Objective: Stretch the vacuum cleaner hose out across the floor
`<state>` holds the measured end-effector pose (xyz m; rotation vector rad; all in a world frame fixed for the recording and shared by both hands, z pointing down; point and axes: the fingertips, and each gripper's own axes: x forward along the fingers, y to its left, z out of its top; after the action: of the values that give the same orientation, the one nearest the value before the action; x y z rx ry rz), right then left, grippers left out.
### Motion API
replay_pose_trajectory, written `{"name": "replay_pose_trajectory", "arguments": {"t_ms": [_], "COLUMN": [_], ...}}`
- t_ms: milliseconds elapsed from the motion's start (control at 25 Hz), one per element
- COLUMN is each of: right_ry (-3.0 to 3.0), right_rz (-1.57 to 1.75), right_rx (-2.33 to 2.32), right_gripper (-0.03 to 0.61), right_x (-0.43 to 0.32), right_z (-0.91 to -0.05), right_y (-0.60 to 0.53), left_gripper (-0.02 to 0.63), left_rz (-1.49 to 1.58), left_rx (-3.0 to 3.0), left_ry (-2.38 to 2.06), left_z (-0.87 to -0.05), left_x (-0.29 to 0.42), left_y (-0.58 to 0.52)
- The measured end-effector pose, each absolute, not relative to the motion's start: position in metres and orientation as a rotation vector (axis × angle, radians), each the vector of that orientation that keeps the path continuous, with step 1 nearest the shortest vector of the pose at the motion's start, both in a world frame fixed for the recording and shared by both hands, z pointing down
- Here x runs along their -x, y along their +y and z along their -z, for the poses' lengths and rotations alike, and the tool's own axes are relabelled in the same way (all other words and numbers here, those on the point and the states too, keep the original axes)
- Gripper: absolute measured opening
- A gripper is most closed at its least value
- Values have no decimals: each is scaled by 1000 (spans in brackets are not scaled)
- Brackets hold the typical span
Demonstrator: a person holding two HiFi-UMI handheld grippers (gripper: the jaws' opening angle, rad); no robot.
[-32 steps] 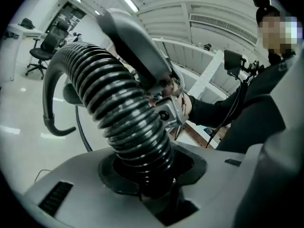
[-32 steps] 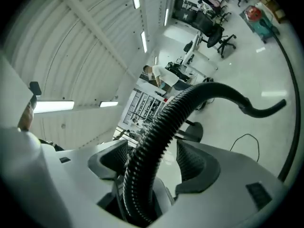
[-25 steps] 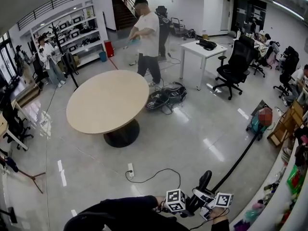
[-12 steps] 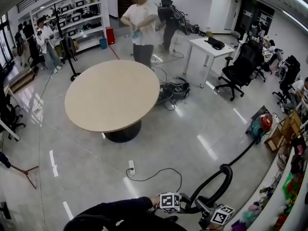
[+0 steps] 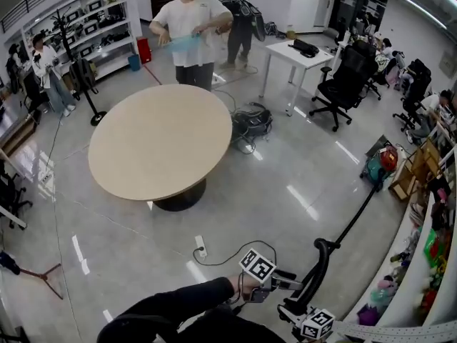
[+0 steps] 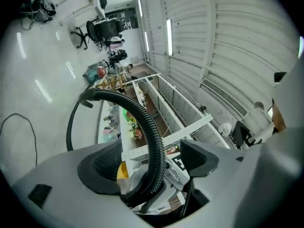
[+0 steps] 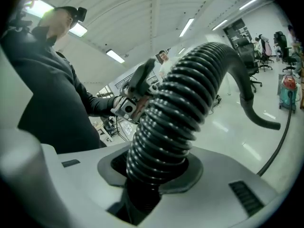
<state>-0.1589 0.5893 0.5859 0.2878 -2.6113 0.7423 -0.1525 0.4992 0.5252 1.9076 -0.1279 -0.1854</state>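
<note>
The black ribbed vacuum hose [image 5: 323, 263] arcs up in front of me, and its straight wand runs along the floor to the teal and red vacuum cleaner [image 5: 378, 164]. My left gripper [image 5: 282, 283] points level. Its jaws have just been opening and stand wide, with the hose [image 6: 153, 141] passing loosely between them, clear of both pads. Lower, at the bottom edge, my right gripper [image 5: 296, 313] has just been closing and is shut on the hose [image 7: 175, 118], which fills the gap between its pads [image 7: 195, 167]. My left gripper [image 6: 152, 170] sits just above my right gripper [image 7: 156, 175].
A round wooden table [image 5: 153, 138] stands ahead to the left, a power strip with its cord [image 5: 201, 247] on the floor before it. A person in a white shirt [image 5: 191, 38] stands behind the table. Cluttered shelving [image 5: 421, 263] lines the right side; office chairs [image 5: 343, 84] stand farther back.
The two grippers have drawn apart: the left one went up and left, the right one down to the frame's bottom edge. The hose now stands in a taller arc between them.
</note>
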Motion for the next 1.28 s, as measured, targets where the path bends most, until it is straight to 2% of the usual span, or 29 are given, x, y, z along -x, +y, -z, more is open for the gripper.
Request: {"name": "replay_pose_trajectory", "arguments": {"t_ms": [240, 280, 360, 480, 760, 920, 960, 1000, 1040, 1280], "right_ry": [-2554, -2544, -2545, -2544, -2481, -2420, -2401, -2381, -2362, -2318], "right_rz": [-568, -544, -502, -412, -206, -194, -248, -316, -374, -495], "right_rx": [-120, -101, -89, -129, -187, -337, -373, -393, -405, -503], "right_gripper": [140, 140, 138, 138, 141, 142, 205, 366, 406, 430], "right_x": [147, 140, 124, 94, 38, 30, 30, 29, 25, -13], "right_z": [-624, -629, -634, -649, -686, -694, -693, -691, -690, -669], "right_y": [669, 681, 701, 720, 752, 737, 732, 730, 731, 753], "left_gripper": [374, 351, 242, 216, 193, 193, 193, 193, 193, 193], "left_rz": [188, 195, 175, 123, -9, -84, -92, -104, -120, -127], "left_rx": [-1770, -1775, -1809, -1862, -2068, -2193, -2215, -2239, -2266, -2387], "left_ry": [-168, -187, -234, -277, -327, -377, -392, -402, -404, -342], "left_z": [-550, -548, -545, -541, -535, -532, -530, -528, -528, -540], "left_x": [105, 97, 80, 54, 2, -2, 1, 2, 0, 6], "left_y": [533, 542, 560, 594, 670, 675, 672, 670, 670, 683]}}
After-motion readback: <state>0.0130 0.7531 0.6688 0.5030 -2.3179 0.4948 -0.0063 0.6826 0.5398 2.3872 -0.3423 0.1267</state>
